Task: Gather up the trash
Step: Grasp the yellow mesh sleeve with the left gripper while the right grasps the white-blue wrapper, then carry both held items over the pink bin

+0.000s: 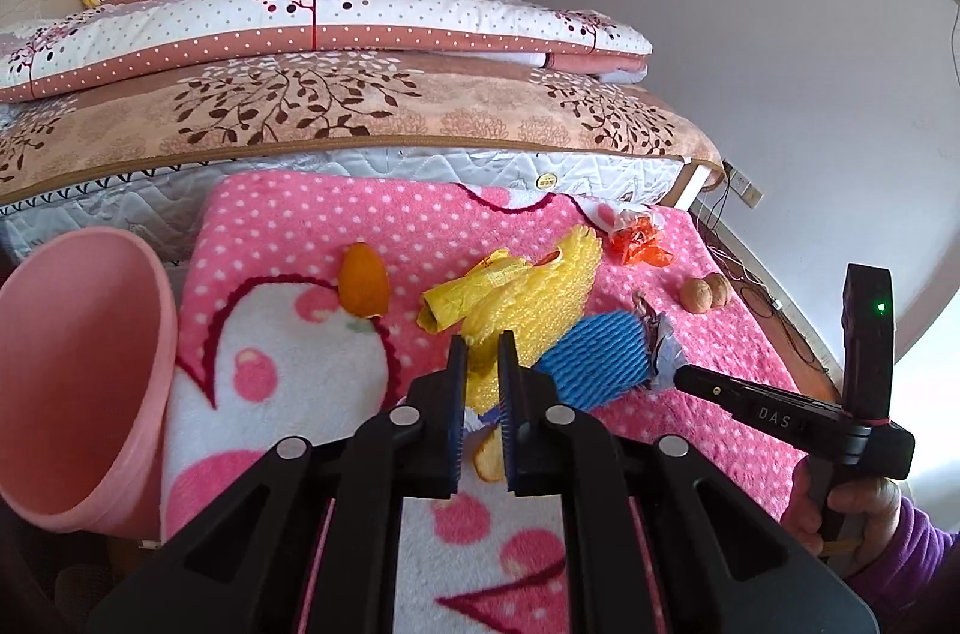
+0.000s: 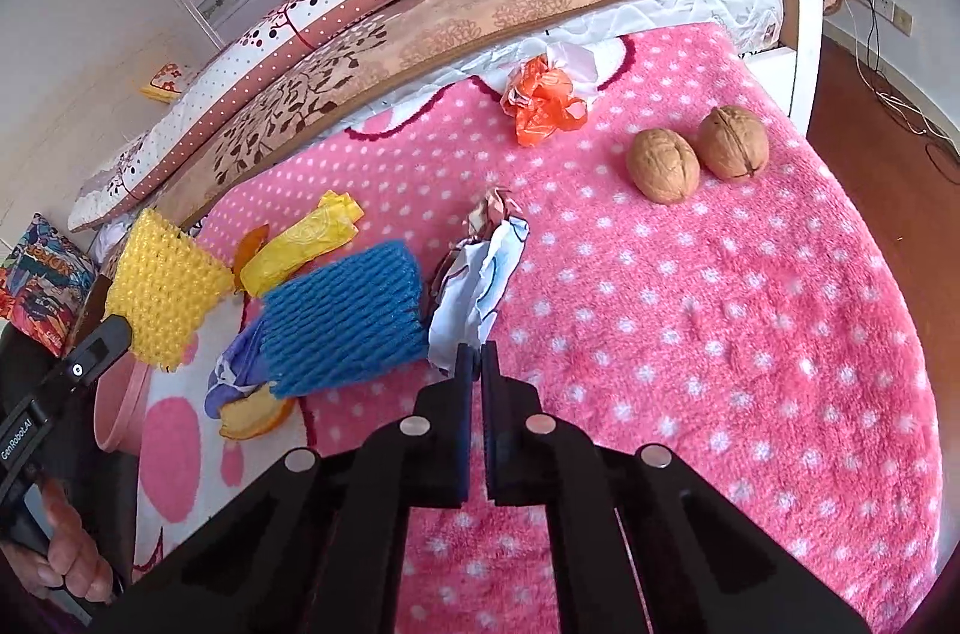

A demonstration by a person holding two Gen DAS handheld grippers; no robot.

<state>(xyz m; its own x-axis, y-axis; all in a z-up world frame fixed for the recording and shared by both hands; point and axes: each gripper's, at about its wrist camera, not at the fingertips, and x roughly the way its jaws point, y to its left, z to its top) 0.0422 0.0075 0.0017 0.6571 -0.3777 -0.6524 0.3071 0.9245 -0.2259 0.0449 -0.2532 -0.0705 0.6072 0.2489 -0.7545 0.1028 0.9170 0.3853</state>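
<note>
Trash lies on a pink dotted blanket (image 2: 690, 334). My left gripper (image 1: 482, 343) is shut on a yellow foam net (image 1: 528, 298), also in the right wrist view (image 2: 162, 286). My right gripper (image 2: 475, 355) is shut on the near edge of a white and silver wrapper (image 2: 480, 280); in the left wrist view its tip (image 1: 678, 376) touches that wrapper (image 1: 660, 346). Between them lies a blue foam net (image 2: 345, 316). A yellow wrapper (image 1: 468, 298), orange peel (image 1: 363, 286), a crumpled orange bag (image 2: 540, 100) and two walnuts (image 2: 696, 154) lie around.
A pink bin (image 1: 78, 382) stands at the blanket's left edge. A bed with folded quilts (image 1: 336, 94) runs along the far side. Another peel piece (image 2: 252, 415) lies under the blue net. Wooden floor with cables (image 2: 888, 94) is to the right.
</note>
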